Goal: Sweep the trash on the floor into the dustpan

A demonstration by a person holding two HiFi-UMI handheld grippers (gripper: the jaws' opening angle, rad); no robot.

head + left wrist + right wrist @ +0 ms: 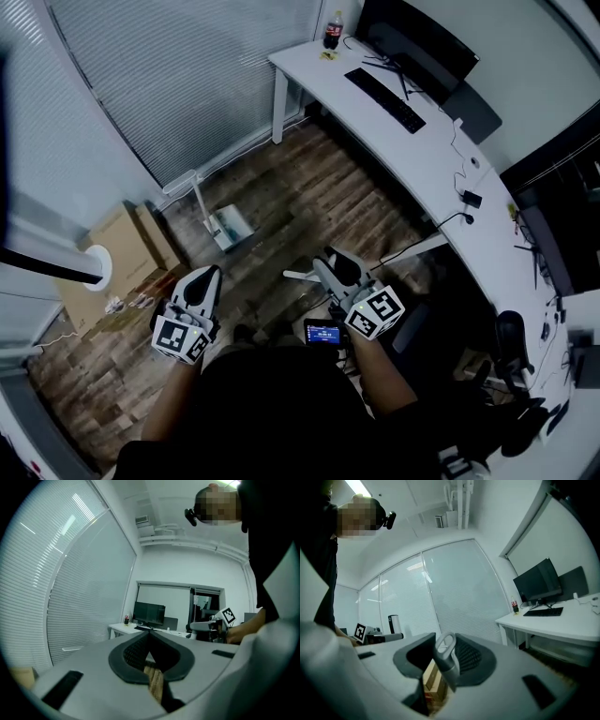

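A white long-handled dustpan (229, 226) stands on the wooden floor by the blinds, well ahead of both grippers. Small pale scraps of trash (114, 305) lie on the floor beside the cardboard boxes, left of my left gripper. My left gripper (204, 279) is held level at waist height, its jaws shut (149, 633) with nothing in them. My right gripper (332, 260) is shut on a grey-white broom handle (446, 654), whose looped end sticks up between the pads. The handle (298, 275) juts out to the left in the head view. The broom's head is hidden.
A long white desk (441, 178) runs along the right with a monitor (422, 42), keyboard (384, 98) and cola bottle (333, 31). A dark office chair (511, 352) stands at the lower right. Cardboard boxes (122, 246) lean at the left wall.
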